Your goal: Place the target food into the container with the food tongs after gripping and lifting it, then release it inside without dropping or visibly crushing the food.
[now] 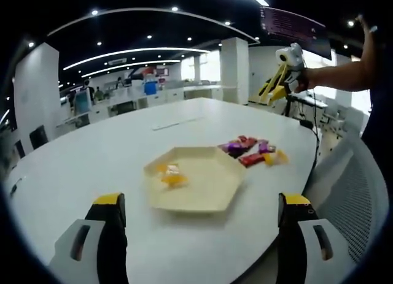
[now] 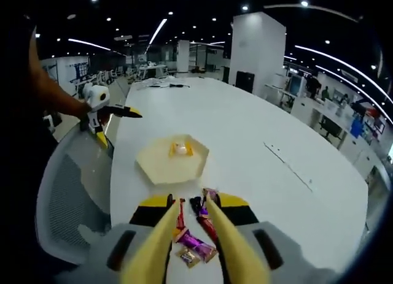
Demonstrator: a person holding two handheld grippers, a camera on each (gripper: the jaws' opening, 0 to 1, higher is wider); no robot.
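Observation:
A cream hexagonal plate sits on the white table and holds a yellow wrapped candy. Several wrapped snacks, red, purple and yellow, lie beside the plate. My right gripper is shut on yellow food tongs; the tong arms stand apart over the snacks with nothing between them. From the left gripper view, the right gripper and its tongs hang high above the table's far edge. My left gripper is open and holds nothing, near the plate.
The white table is large with rounded edges. A grey mesh chair stands against its edge beside the person's arm. Office desks and pillars fill the background.

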